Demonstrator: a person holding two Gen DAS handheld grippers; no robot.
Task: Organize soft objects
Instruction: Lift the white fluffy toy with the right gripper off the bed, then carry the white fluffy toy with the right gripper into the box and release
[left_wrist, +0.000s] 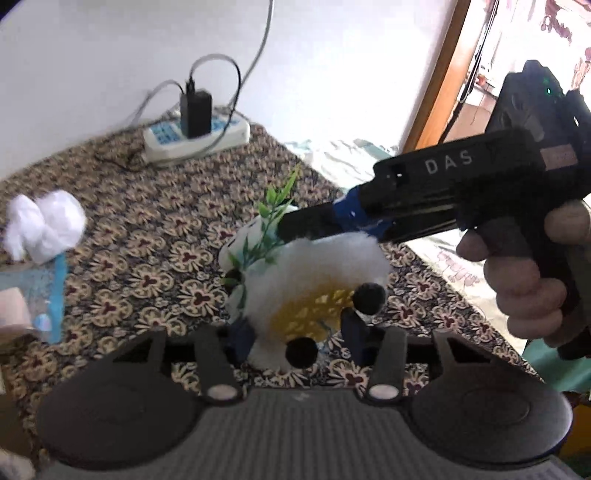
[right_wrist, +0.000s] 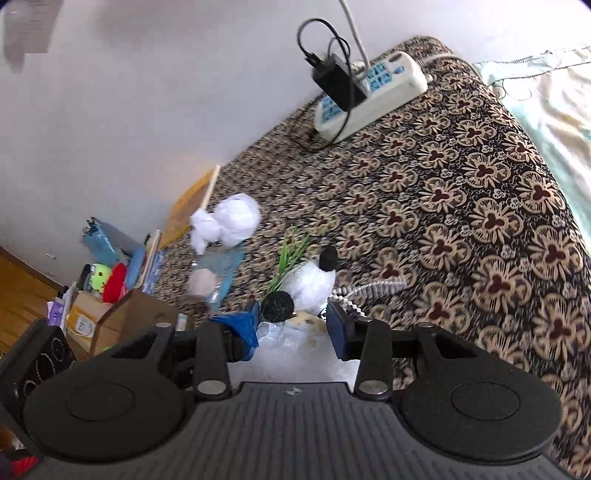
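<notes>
A white plush toy (left_wrist: 317, 266) with black pom-pom ears, a yellow mesh part and green plastic leaves (left_wrist: 277, 206) is over the patterned cover (left_wrist: 147, 221). My left gripper (left_wrist: 297, 336) has its blue pads against the toy's lower sides. My right gripper (left_wrist: 291, 230), held by a hand (left_wrist: 517, 273), comes in from the right and grips the toy's top. In the right wrist view, the right gripper (right_wrist: 291, 326) has the toy (right_wrist: 310, 282) and clear wrap between its pads. A second white soft bundle (left_wrist: 44, 225) lies at the left.
A power strip (left_wrist: 195, 136) with a black charger and cables sits by the wall. A blue plastic bag (right_wrist: 214, 277) lies near the white bundle (right_wrist: 229, 221). A cardboard box (right_wrist: 110, 314) of coloured items stands left of the bed. A pale sheet (left_wrist: 461, 266) borders the right.
</notes>
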